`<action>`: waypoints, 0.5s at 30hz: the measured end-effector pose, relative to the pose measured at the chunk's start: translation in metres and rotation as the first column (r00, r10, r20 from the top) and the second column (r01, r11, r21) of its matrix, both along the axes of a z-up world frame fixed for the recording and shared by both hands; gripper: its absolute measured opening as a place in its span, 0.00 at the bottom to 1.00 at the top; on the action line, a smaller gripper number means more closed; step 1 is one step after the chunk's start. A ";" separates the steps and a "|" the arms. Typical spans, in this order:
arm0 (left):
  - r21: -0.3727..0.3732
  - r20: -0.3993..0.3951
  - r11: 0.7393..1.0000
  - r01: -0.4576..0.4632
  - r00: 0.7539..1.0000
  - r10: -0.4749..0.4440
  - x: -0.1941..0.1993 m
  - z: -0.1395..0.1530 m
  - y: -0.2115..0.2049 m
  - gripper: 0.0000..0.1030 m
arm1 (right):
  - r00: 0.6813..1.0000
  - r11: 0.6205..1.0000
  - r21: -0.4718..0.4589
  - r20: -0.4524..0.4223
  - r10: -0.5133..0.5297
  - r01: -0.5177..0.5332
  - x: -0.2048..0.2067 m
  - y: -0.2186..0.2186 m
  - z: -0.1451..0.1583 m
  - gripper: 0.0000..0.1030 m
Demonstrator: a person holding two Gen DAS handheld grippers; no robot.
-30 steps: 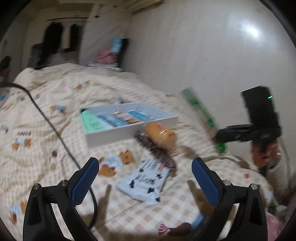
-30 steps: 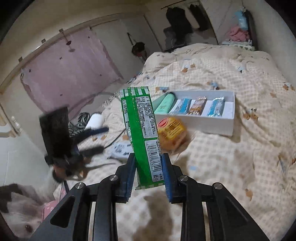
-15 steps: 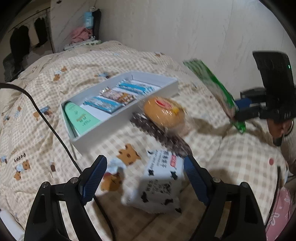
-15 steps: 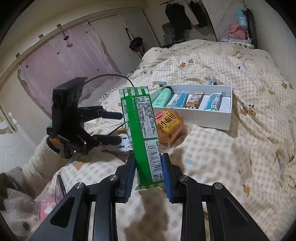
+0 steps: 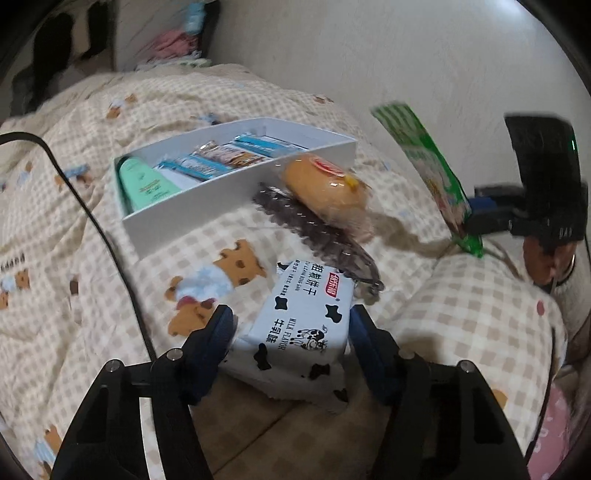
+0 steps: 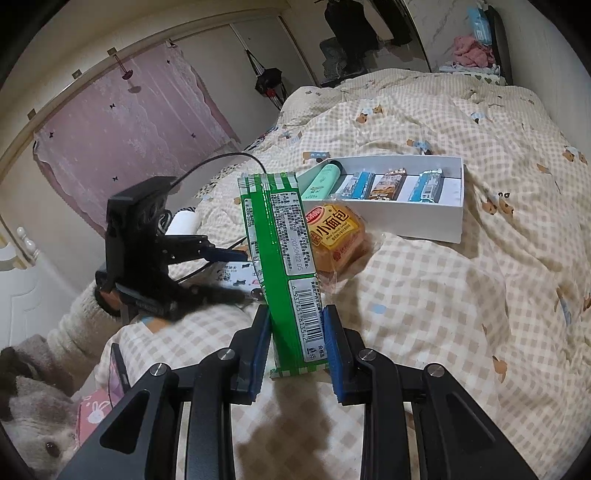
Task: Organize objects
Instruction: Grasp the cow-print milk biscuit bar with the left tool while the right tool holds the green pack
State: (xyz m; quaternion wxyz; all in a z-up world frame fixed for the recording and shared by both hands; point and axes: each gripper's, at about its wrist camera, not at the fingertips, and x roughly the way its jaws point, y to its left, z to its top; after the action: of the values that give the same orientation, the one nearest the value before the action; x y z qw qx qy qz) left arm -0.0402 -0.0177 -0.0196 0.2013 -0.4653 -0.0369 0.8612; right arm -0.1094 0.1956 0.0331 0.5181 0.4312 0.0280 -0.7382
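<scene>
- Left gripper (image 5: 291, 325) fingers are closing around the biscuit pack (image 5: 303, 325) lying on the bed (image 5: 74, 229).
- Right gripper (image 6: 295, 332) fingers clamp the green packet (image 6: 280, 251) upright, near the white box (image 6: 424, 218).

A cream checked quilt (image 6: 461, 288) printed with little bears is covering the bed and filling most of both views. A plain off-white wall (image 5: 369, 62) is running along one side of the bed, catching a soft glare. On the other side, a pink lace curtain (image 6: 122, 140) is hanging from hooks on a pale rail, dotted with small dark butterflies. Dark clothes (image 6: 351, 29) are hanging at the far end of the room, and a heap of pink fabric (image 6: 471, 53) is lying beside the bed's far corner. A white panelled door (image 6: 26, 288) is showing at the left edge. Dim indoor light is falling over everything.
</scene>
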 end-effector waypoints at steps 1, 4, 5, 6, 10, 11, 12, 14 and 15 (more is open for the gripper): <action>0.011 0.020 1.000 -0.003 1.000 0.003 -0.002 -0.002 -0.002 0.66 | 1.000 1.000 0.002 -0.001 0.001 -0.001 0.000 0.000 0.000 0.29; 0.005 0.041 1.000 0.003 0.999 -0.003 -0.007 -0.001 0.000 0.67 | 1.000 1.000 0.002 -0.003 0.002 -0.002 0.001 0.000 0.001 0.29; -0.012 0.043 1.000 0.008 0.999 -0.007 -0.009 -0.002 0.001 0.68 | 1.000 1.000 0.002 -0.004 0.002 -0.002 0.001 0.000 0.001 0.29; -0.047 0.044 0.999 0.017 0.999 -0.015 -0.010 -0.003 0.005 0.68 | 1.000 1.000 0.002 -0.002 0.002 -0.002 0.001 0.000 0.001 0.29; -0.194 0.015 0.980 0.043 0.999 -0.041 -0.008 -0.007 0.027 0.67 | 1.000 1.000 0.003 0.002 0.002 -0.002 0.001 0.000 0.000 0.29; -0.197 0.007 0.979 0.044 0.999 -0.044 -0.008 -0.006 0.027 0.66 | 1.000 1.000 0.002 0.002 0.002 -0.002 0.001 0.000 0.000 0.29; -0.191 0.000 0.981 0.042 0.999 -0.043 -0.007 -0.004 0.026 0.62 | 1.000 1.000 0.001 0.001 0.001 -0.001 0.001 0.000 0.000 0.29; -0.143 -0.003 0.990 -0.003 1.000 0.003 -0.007 0.006 0.017 0.58 | 1.000 1.000 -0.001 0.002 0.000 0.000 0.001 0.000 0.000 0.29; -0.123 -0.011 0.992 -0.031 1.000 0.029 -0.007 0.011 0.013 0.52 | 1.000 1.000 -0.003 0.000 -0.001 0.001 0.001 0.001 0.001 0.29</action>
State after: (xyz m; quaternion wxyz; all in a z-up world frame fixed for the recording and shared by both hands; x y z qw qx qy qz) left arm -0.0471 -0.0045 -0.0084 0.1595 -0.4723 0.0101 0.8668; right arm -0.1084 0.1964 0.0342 0.5182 0.4306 0.0267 -0.7385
